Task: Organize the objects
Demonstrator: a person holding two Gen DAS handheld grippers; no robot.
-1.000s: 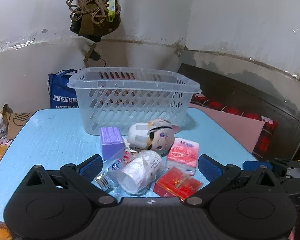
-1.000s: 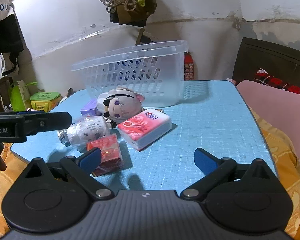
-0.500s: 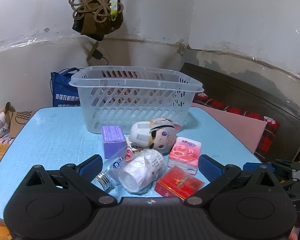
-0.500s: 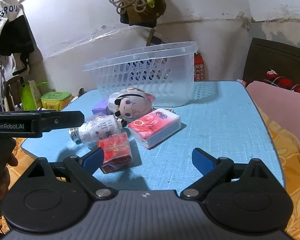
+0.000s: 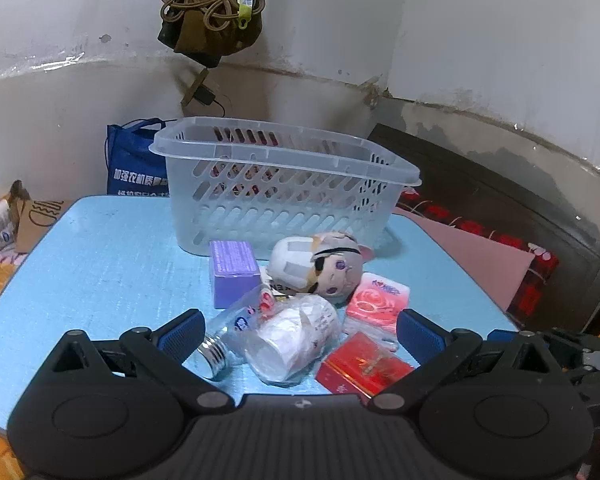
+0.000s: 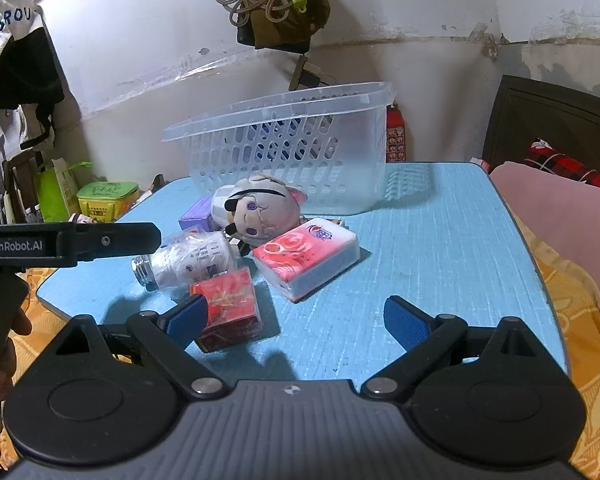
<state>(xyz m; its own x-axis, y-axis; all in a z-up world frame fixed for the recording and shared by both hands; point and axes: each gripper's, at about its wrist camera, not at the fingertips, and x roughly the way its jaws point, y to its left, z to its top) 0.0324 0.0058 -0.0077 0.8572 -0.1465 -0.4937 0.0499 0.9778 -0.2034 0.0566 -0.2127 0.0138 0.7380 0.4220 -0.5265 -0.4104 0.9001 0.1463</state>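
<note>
A clear slotted plastic basket (image 5: 284,184) (image 6: 292,148) stands at the back of the blue table (image 5: 100,264). In front of it lie a purple box (image 5: 234,266), a plush doll (image 5: 320,268) (image 6: 260,210), a pink tissue pack (image 5: 378,300) (image 6: 308,256), a clear bottle (image 5: 276,332) (image 6: 188,260) stuffed with white paper, and a red box (image 5: 364,364) (image 6: 228,308). My left gripper (image 5: 300,334) hovers open just short of the bottle and red box, touching neither. My right gripper (image 6: 296,320) is open over bare table, its left finger beside the red box.
A blue bag (image 5: 134,168) leans behind the table. Green containers (image 6: 100,198) and boxes sit to the left on the floor. A bed with a pink cover (image 6: 560,208) borders the right side. Cords and a bag (image 5: 208,12) hang on the wall.
Both views shifted very slightly. My right gripper's jaws narrowed a touch. Nothing on the table has moved.
</note>
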